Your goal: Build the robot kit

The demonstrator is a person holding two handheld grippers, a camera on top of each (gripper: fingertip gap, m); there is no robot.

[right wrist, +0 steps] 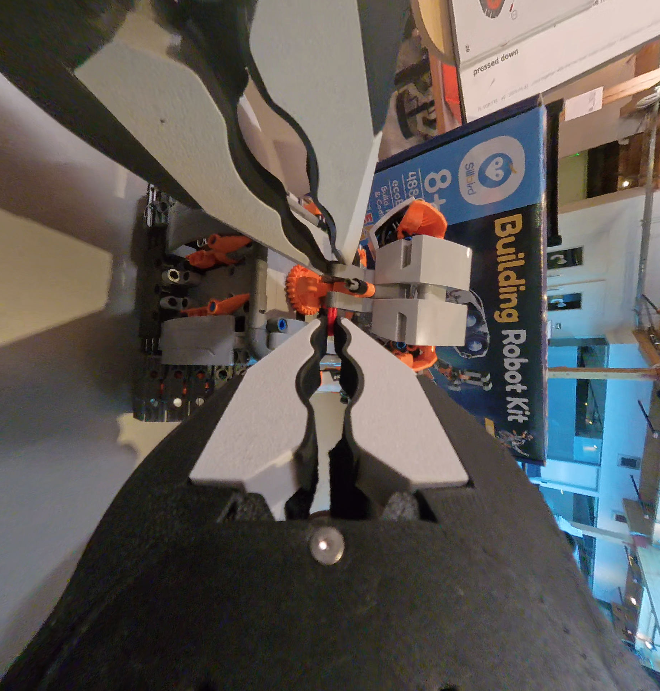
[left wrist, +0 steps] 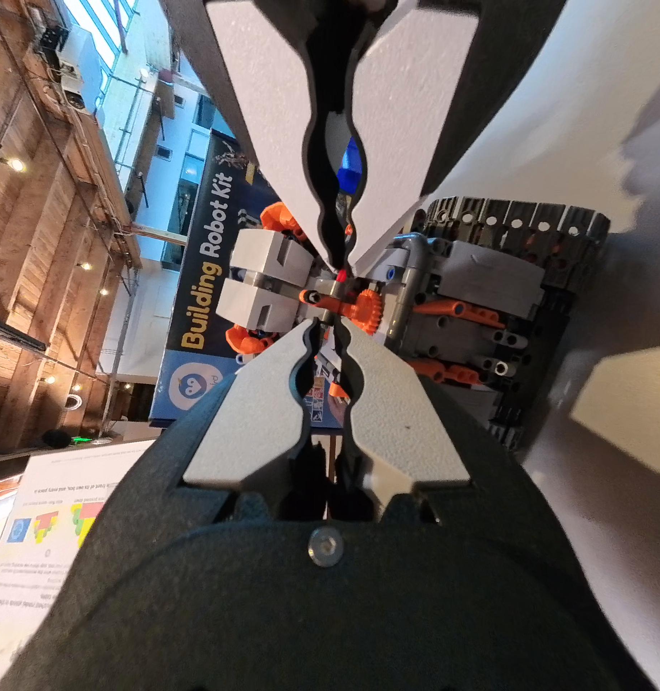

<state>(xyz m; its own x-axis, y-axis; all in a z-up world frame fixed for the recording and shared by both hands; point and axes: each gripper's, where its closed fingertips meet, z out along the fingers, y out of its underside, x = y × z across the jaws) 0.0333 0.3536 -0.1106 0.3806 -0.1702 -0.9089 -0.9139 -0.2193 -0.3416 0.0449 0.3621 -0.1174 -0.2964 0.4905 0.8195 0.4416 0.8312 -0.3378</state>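
A brick-built robot model (left wrist: 470,329) with black tracks, grey panels and an orange gear (left wrist: 365,304) lies on the white table (left wrist: 582,112). My left gripper (left wrist: 327,324) is shut on a dark grey beam (left wrist: 330,299) of the model's arm, beside the gear. My right gripper (left wrist: 341,263) comes in from the opposite side, shut on a small red pin (left wrist: 342,276) at the same beam. In the right wrist view the right gripper (right wrist: 330,325) pinches the red pin (right wrist: 332,316), and the left gripper (right wrist: 334,260) grips the grey beam (right wrist: 339,269) by the gear (right wrist: 302,289).
The blue kit box (left wrist: 205,299) stands just behind the model's two grey claw blocks (left wrist: 261,276); it also shows in the right wrist view (right wrist: 507,299). A printed instruction sheet (left wrist: 40,523) lies beyond the box. A wooden-walled room is in the background. Less than 4 cm separates the two grippers' tips.
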